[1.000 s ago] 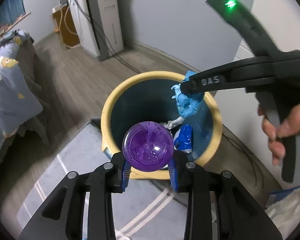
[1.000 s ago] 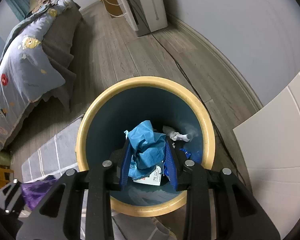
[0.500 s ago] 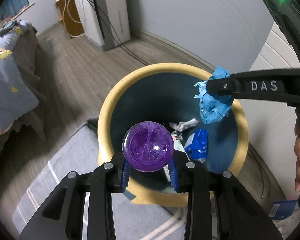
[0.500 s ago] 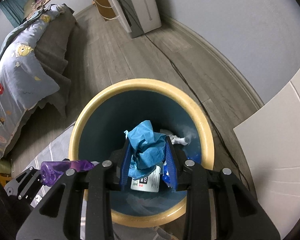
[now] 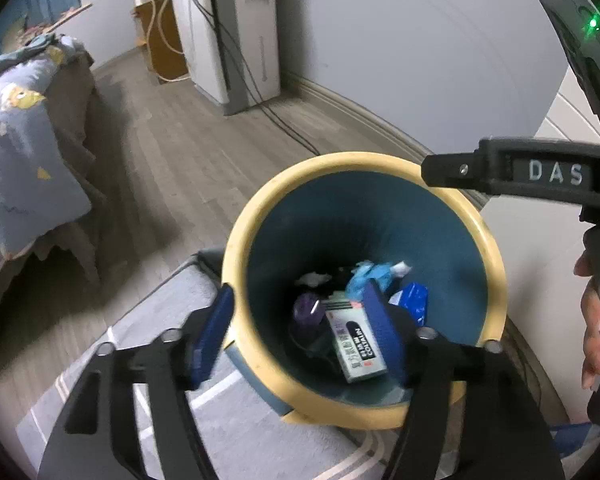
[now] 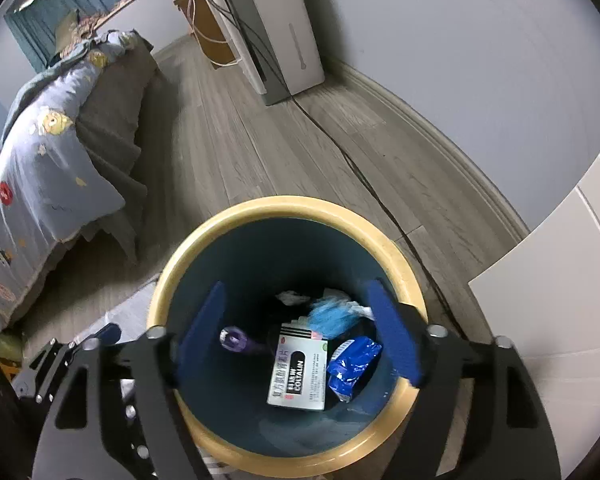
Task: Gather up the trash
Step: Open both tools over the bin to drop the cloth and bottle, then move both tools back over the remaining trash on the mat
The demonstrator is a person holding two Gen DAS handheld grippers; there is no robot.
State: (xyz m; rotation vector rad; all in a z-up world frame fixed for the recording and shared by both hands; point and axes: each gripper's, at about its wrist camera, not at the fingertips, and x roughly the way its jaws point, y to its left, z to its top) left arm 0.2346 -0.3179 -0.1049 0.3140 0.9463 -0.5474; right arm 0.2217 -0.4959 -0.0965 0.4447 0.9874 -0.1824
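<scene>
With both the left gripper (image 5: 300,330) and right gripper (image 6: 298,334) now splayed empty, purple bottle (image 6: 236,340) and blue crumpled paper (image 6: 332,314) have dropped into the bin (image 6: 180,276); these two pieces look collected.

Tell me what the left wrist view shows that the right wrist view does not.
Only the left view shows the right claw's arm marked DAS, its green light and the hand.

Only the right view shows the curtain and the left claw from outside.

Both show the bin with the box, purple bottle, blue wrapper and crumpled blue paper. Both claws are open.
</scene>
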